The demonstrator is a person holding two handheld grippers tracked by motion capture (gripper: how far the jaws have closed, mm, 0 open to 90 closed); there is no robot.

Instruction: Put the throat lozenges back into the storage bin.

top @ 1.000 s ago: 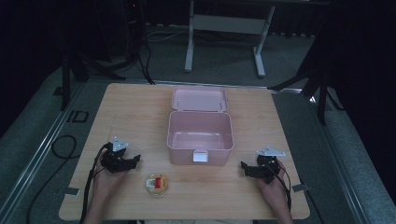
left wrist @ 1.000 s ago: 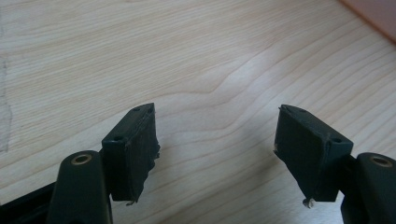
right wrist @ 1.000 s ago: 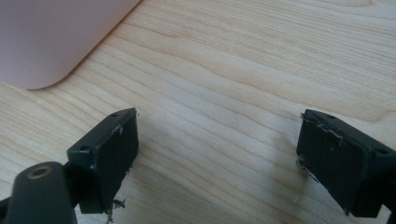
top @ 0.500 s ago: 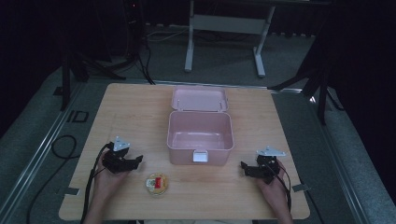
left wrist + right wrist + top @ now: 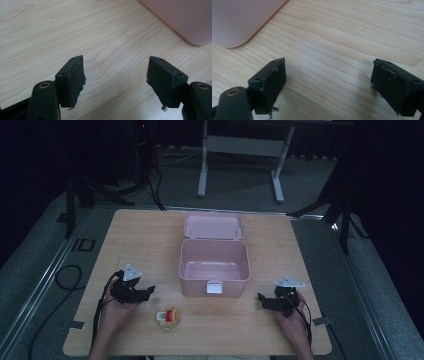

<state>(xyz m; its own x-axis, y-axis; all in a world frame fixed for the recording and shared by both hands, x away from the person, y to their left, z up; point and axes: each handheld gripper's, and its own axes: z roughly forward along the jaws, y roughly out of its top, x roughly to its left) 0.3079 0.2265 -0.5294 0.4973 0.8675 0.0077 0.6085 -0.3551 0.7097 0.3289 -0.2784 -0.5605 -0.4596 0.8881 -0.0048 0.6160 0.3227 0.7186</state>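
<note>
One pink box (image 5: 214,265), one small dish (image 5: 168,316), two grippers

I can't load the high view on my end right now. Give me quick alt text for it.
An open, empty pink box sits mid-table with its lid folded back. A person's hands hold the left gripper and right gripper low on either side of it, jaws pointing inward. A small round item with red on it lies on the wooden table near the front edge.
</note>
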